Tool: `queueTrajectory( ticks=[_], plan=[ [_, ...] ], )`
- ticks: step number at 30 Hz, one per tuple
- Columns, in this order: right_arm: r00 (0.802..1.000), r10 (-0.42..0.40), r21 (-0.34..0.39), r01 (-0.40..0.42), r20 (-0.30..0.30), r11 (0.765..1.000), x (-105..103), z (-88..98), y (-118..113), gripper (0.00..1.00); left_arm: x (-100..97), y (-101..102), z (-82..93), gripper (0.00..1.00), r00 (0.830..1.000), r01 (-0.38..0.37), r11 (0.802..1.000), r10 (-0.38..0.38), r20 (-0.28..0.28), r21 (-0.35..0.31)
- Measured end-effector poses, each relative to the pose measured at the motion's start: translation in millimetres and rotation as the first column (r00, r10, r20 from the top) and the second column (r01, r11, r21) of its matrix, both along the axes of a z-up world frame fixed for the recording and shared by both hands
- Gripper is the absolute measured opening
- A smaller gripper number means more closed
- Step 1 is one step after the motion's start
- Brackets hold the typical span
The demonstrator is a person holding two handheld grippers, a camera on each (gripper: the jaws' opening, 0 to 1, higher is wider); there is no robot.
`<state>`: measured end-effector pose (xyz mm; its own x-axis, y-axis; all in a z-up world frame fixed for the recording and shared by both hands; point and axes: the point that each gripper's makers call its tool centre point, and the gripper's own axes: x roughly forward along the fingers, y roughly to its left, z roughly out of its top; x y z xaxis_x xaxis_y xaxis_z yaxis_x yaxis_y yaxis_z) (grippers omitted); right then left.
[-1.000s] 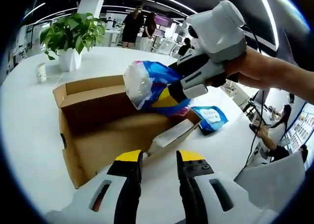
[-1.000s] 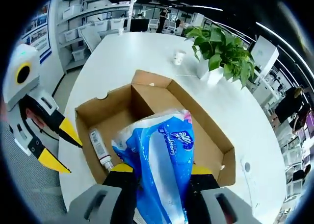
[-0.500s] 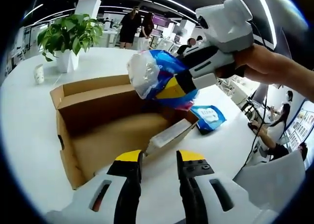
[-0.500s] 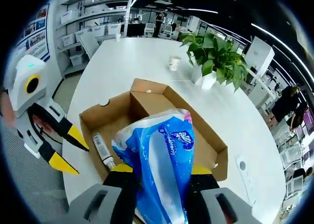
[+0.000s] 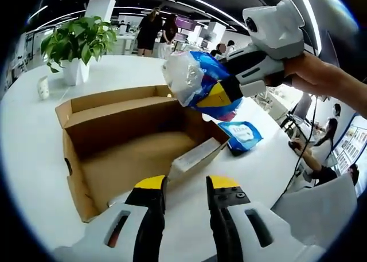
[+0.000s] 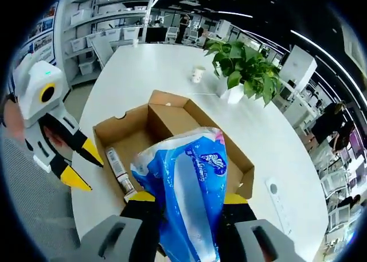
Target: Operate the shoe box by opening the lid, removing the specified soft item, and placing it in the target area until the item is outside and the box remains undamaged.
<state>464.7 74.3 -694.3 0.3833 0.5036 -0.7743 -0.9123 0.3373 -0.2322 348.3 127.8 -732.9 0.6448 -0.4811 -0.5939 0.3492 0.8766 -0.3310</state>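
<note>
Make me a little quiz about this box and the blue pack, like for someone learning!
1. True or false: the right gripper is shut on the blue pack.
2. Where is the pack now? A) lying in the box B) held up above the box C) on the floor
3. Fill in: the left gripper holds ____.

Key: 1 true. 2 B. 3 nothing; its jaws stand apart at the box's near edge.

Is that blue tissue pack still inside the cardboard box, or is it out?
Out. The right gripper holds the blue tissue pack in the air above the open cardboard box, clear of its walls.
</note>
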Motion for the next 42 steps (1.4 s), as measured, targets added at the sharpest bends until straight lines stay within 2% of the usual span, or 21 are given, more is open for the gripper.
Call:
queueTrajectory(
  ticks=[16,24,34,42],
  plan=[
    [0.999,-0.05,-0.031,0.05,0.017,0.998,-7.9,-2.4,-46.2,0.35,-4.9,-8.9,-4.6,0.28,0.999,0.034,0.999,-0.035,-0.014,-0.01],
    [0.996,-0.084,-0.039,0.084,0.002,0.996,-16.4,-8.4,-70.0,0.35,-6.6,-19.4,-1.1,0.3,0.996,0.085,0.996,-0.085,0.01,0.02],
    [0.993,-0.117,-0.044,0.116,0.0,0.992,-22.3,-9.4,-92.3,0.35,-7.1,-20.0,-1.9,0.32,0.994,0.103,0.994,-0.104,0.016,0.045],
    [0.988,-0.154,-0.064,0.153,-0.014,0.986,-29.6,-19.4,-128.9,0.35,-4.3,-13.9,-3.1,0.34,0.996,0.092,0.994,-0.093,0.017,0.053]
  ],
)
